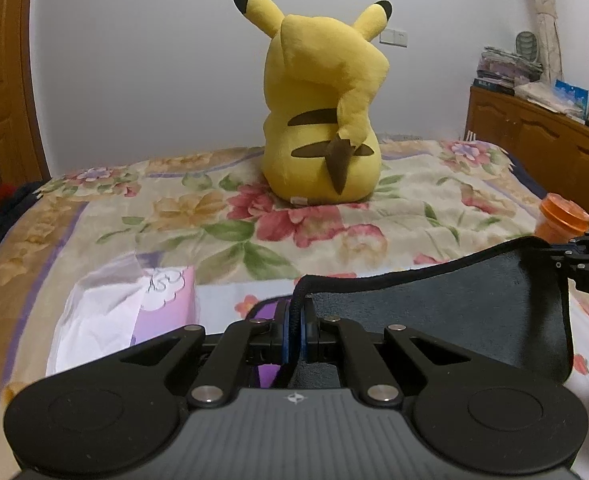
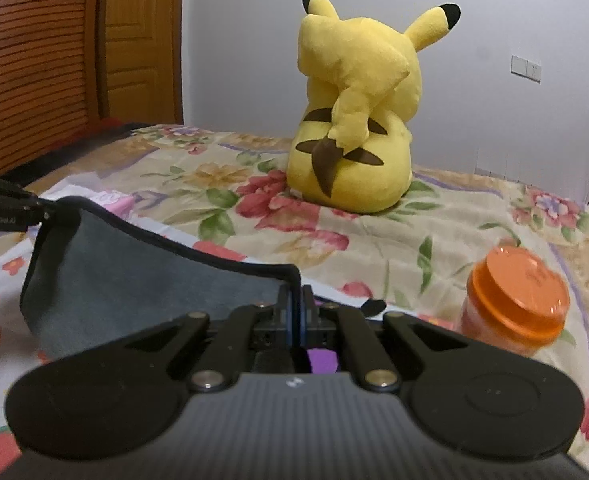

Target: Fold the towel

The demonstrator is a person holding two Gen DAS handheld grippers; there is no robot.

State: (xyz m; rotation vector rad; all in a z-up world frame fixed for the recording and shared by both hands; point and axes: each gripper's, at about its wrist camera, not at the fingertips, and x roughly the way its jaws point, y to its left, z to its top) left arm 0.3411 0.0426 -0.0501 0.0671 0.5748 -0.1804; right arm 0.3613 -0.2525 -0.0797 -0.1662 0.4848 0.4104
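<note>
A dark grey towel (image 1: 454,304) with black edging hangs stretched between my two grippers above the bed. My left gripper (image 1: 297,320) is shut on its left corner. In the left wrist view the right gripper (image 1: 562,254) holds the towel's other corner at the right edge. In the right wrist view the towel (image 2: 134,280) sags to the left, my right gripper (image 2: 296,312) is shut on its near corner, and the left gripper (image 2: 42,210) pinches the far corner at the left edge.
A floral bedspread (image 1: 254,220) covers the bed. A yellow Pikachu plush (image 1: 322,120) sits at the back. An orange-lidded jar (image 2: 514,300) stands at the right. A purple tissue pack (image 1: 142,304) lies at the left. A wooden cabinet (image 1: 542,136) stands at the far right.
</note>
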